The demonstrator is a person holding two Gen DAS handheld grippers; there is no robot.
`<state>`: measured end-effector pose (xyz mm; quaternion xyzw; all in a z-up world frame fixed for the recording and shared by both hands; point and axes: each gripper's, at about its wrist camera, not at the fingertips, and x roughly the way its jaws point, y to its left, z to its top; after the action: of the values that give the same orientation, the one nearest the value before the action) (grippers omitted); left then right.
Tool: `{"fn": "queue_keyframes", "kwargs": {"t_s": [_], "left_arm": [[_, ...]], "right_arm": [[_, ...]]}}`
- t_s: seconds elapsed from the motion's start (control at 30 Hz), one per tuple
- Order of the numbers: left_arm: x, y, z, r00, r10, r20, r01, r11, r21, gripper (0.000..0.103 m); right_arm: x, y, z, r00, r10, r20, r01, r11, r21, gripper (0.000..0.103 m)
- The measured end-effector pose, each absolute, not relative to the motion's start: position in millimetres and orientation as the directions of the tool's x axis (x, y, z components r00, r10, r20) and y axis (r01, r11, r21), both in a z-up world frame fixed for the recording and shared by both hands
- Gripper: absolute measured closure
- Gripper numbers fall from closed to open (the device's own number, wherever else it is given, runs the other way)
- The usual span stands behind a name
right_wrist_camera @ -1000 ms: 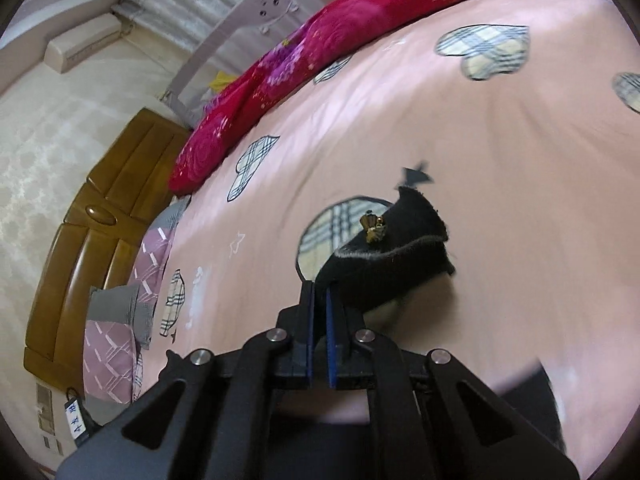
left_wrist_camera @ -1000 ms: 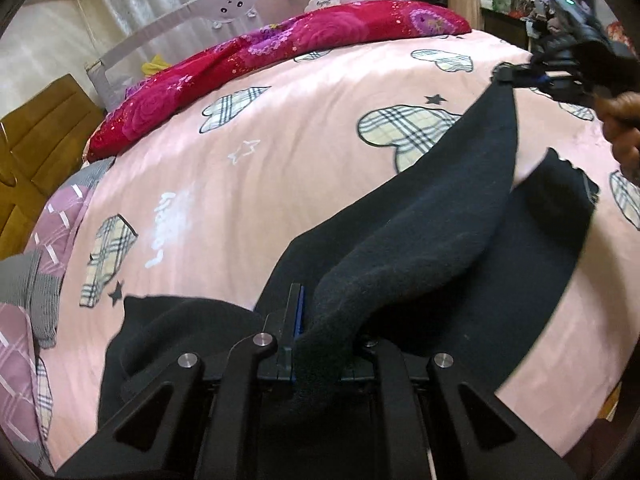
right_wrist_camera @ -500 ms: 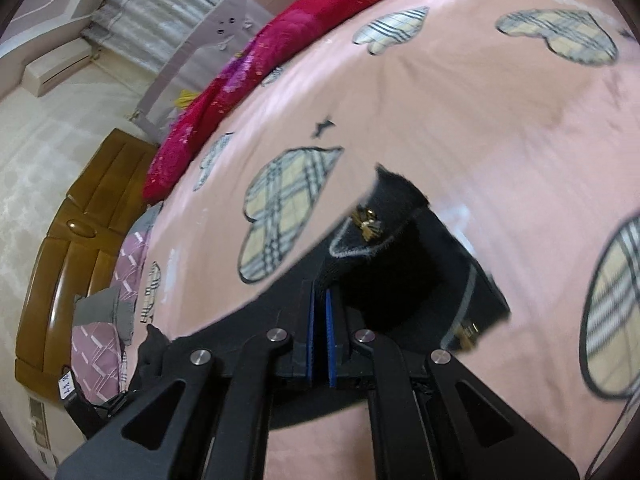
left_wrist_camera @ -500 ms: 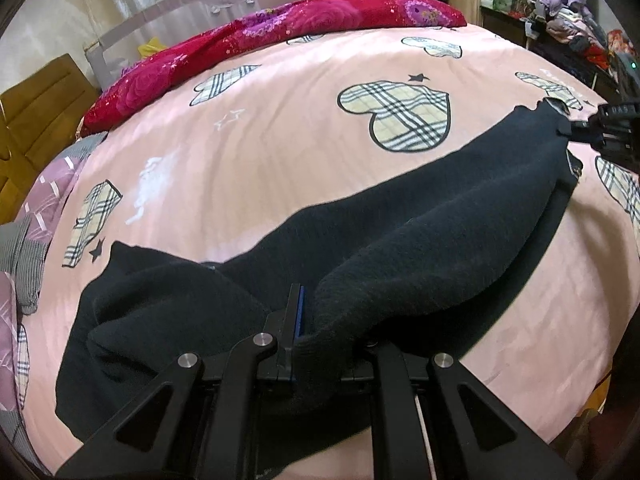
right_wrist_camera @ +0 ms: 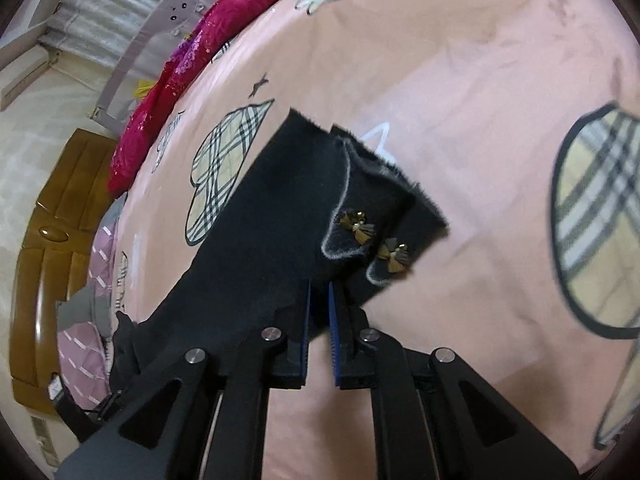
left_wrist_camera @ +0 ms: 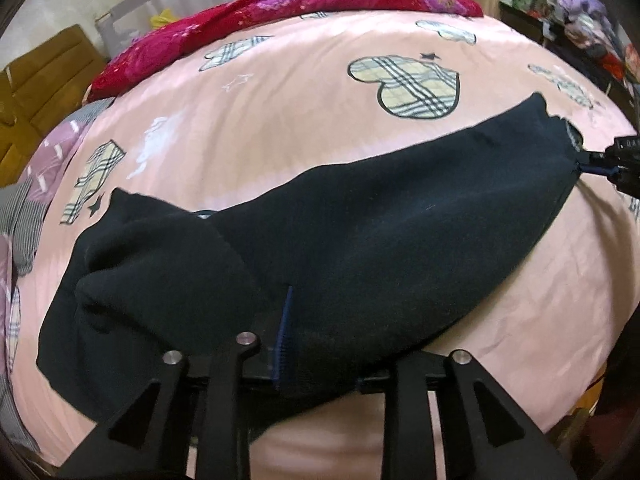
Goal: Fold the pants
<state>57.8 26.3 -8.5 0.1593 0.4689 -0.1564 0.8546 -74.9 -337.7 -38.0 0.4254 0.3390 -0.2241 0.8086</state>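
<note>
A pair of black, fuzzy fleece pants [left_wrist_camera: 380, 232] lies folded lengthwise across a bed covered by a smooth pink sheet printed with plaid hearts and small stars [left_wrist_camera: 280, 112]. The fabric is thick and matte, bunched into soft folds at the waist end and drawn flat toward the cuffs. Each cuff has a scalloped grey-edged hem and a small gold bow trim [right_wrist_camera: 356, 226] (two bows show in the right wrist view, one per leg).

The left gripper [left_wrist_camera: 320, 332] sits at the waist end with its jaws opening; cloth drapes between them, the blue pad bare on one side and the far pad hidden under fleece. The right gripper [right_wrist_camera: 319, 320] is at the cuff end, its jaws parting narrowly, with the pants' edge between the blue pads and no clear pinch.

A crimson floral quilt [left_wrist_camera: 280, 12] lies rumpled along the far side of the bed.
</note>
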Motion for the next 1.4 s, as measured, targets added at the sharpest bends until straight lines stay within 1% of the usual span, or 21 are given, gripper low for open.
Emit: {"fn": "queue_keyframes", "kwargs": {"t_s": [0.03,0.07,0.1,0.13,0.17,0.2,0.23,0.3,0.47,0.57,0.6,0.77,0.87,0.97,1.1,1.27,1.4], "left_arm": [[55.4,27.6,-5.6,0.513,-0.114,-0.851,0.402,0.908,0.120,0.063],[53.1,30.7,-2.6,0.514,-0.111,-0.850,0.384,0.916,0.113,0.056],[51.4,32.0,-0.7,0.514,-0.112,-0.850,0.374,0.922,0.104,0.050],[48.3,37.6,3.7,0.513,-0.122,-0.849,0.352,0.933,0.079,0.050],[46.6,40.5,6.5,0.513,-0.127,-0.849,0.338,0.939,0.064,0.050],[44.4,45.7,10.0,0.513,-0.131,-0.848,0.317,0.947,0.046,0.049],[43.6,47.1,12.0,0.513,-0.129,-0.849,0.303,0.952,0.039,0.047],[42.8,57.5,17.4,0.512,-0.122,-0.850,0.250,0.968,0.012,0.044],[52.7,84.2,29.9,0.502,-0.116,-0.857,0.152,0.987,-0.045,0.044],[64.0,101.9,39.1,0.499,-0.110,-0.860,0.092,0.993,-0.074,0.041],[70.0,109.4,42.0,0.495,-0.114,-0.862,0.068,0.993,-0.092,0.039],[105.9,136.1,49.0,0.460,-0.104,-0.882,-0.030,0.991,-0.132,0.038],[134.5,150.8,50.3,0.413,-0.100,-0.905,-0.079,0.986,-0.146,0.034],[164.5,159.9,45.1,0.356,-0.099,-0.929,-0.130,0.979,-0.154,0.033],[206.8,160.5,36.5,0.273,-0.092,-0.957,-0.160,0.977,-0.140,0.031],[261.0,156.3,7.6,0.132,-0.002,-0.991,-0.217,0.976,-0.031,0.030],[283.2,145.2,-16.2,0.049,0.028,-0.998,-0.200,0.980,0.017,0.029]], "right_arm": [[-78.2,-335.2,-33.9,0.671,-0.088,-0.736,0.649,0.549,0.526,0.089],[-82.9,-333.3,-29.0,0.680,-0.099,-0.727,0.642,0.560,0.524,0.087],[-86.9,-331.5,-24.4,0.686,-0.111,-0.719,0.637,0.569,0.520,0.076],[-89.9,-328.9,-20.9,0.688,-0.124,-0.715,0.636,0.577,0.512,0.061],[-91.9,-325.8,-17.3,0.692,-0.137,-0.708,0.634,0.585,0.506,0.056],[-95.6,-322.0,-11.9,0.705,-0.152,-0.693,0.622,0.601,0.501,0.053],[-96.4,-317.8,-9.0,0.714,-0.155,-0.682,0.612,0.612,0.501,0.053],[-95.4,-311.1,-2.7,0.740,-0.136,-0.659,0.575,0.636,0.514,0.053],[-75.6,-286.9,4.7,0.781,-0.038,-0.624,0.470,0.694,0.546,0.053],[-59.4,-271.8,4.4,0.788,0.032,-0.615,0.406,0.725,0.557,0.053],[-51.4,-264.3,4.0,0.786,0.064,-0.614,0.376,0.740,0.558,0.053],[-23.1,-230.0,-2.3,0.761,0.179,-0.623,0.271,0.785,0.557,0.053],[-1.5,-208.6,-7.9,0.727,0.252,-0.639,0.206,0.807,0.553,0.053],[17.7,-189.4,-11.7,0.697,0.310,-0.646,0.141,0.824,0.548,0.053],[46.1,-168.9,-18.0,0.655,0.373,-0.657,0.079,0.831,0.551,0.053],[79.2,-145.8,-27.1,0.610,0.427,-0.668,0.034,0.828,0.560,0.053],[100.0,-129.7,-32.5,0.567,0.470,-0.677,-0.013,0.827,0.563,0.053]]}}
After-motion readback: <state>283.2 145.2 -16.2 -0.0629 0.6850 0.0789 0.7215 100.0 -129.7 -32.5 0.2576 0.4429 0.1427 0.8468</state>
